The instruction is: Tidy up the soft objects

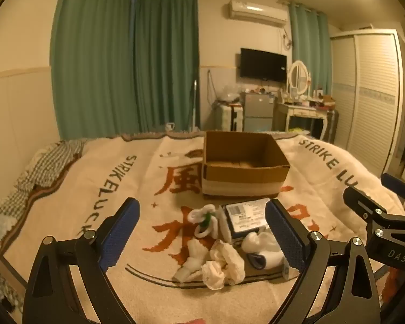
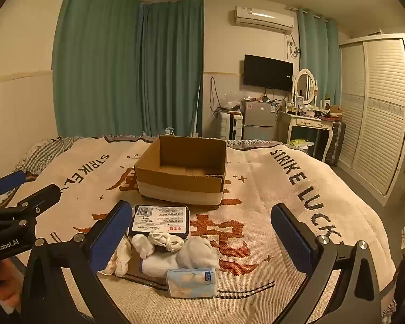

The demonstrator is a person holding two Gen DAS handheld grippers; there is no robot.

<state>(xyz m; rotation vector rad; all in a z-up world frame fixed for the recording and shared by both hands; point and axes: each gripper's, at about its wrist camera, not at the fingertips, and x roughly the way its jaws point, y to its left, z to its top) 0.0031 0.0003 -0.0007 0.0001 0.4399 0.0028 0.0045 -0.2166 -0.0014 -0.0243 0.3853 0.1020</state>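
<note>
A pile of soft things lies on the bed blanket (image 1: 75,199) in front of an open, empty cardboard box (image 1: 243,162), also seen in the right wrist view (image 2: 183,172). The pile holds white socks (image 1: 221,262) (image 2: 199,253), a white fuzzy flower (image 1: 202,218), a dark labelled packet (image 1: 245,216) (image 2: 160,220) and a tissue pack (image 2: 193,280). My left gripper (image 1: 202,237) is open above the pile's near side. My right gripper (image 2: 202,235) is open over the pile's right part. Both are empty.
The bed's far edge lies behind the box. A checked cloth (image 1: 40,167) lies at the bed's left. A wardrobe (image 2: 375,113), dressing table (image 2: 307,121) and small fridge (image 2: 259,120) stand beyond the bed.
</note>
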